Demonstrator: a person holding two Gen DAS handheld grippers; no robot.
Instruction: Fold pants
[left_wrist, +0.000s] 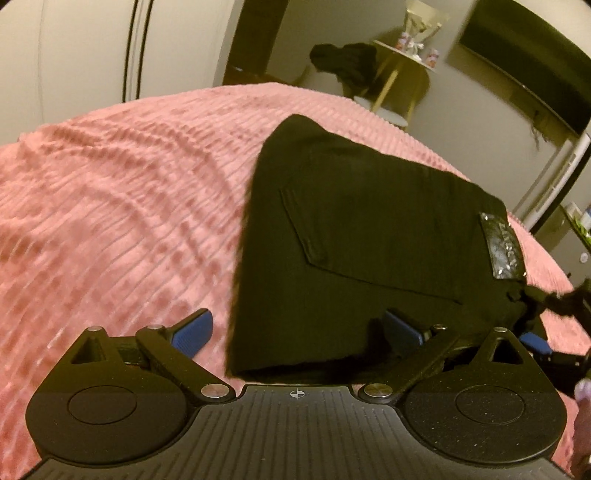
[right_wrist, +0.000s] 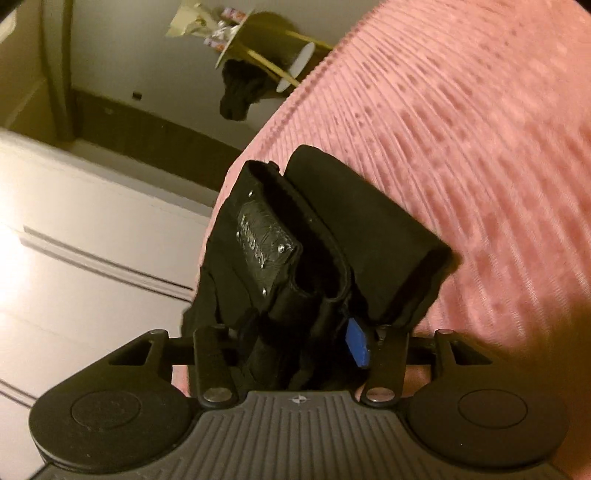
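Observation:
The black pants (left_wrist: 362, 240) lie folded into a thick bundle on the pink ribbed blanket (left_wrist: 110, 221), back pocket and shiny waistband patch (left_wrist: 500, 242) facing up. My left gripper (left_wrist: 297, 330) is open, its blue pads (left_wrist: 194, 332) spread wide at the bundle's near edge; the right pad is partly under the fabric. My right gripper (right_wrist: 306, 332) is shut on the waistband end of the pants (right_wrist: 295, 240), with one blue pad (right_wrist: 357, 347) showing beside the cloth. The right gripper also shows at the right edge of the left wrist view (left_wrist: 543, 339).
The pink blanket (right_wrist: 461, 147) covers the whole bed. Beyond its far edge stand a small round side table (left_wrist: 402, 62) with items on it and dark clothing (left_wrist: 343, 62) draped nearby. White wardrobe doors (right_wrist: 74, 240) are beside the bed.

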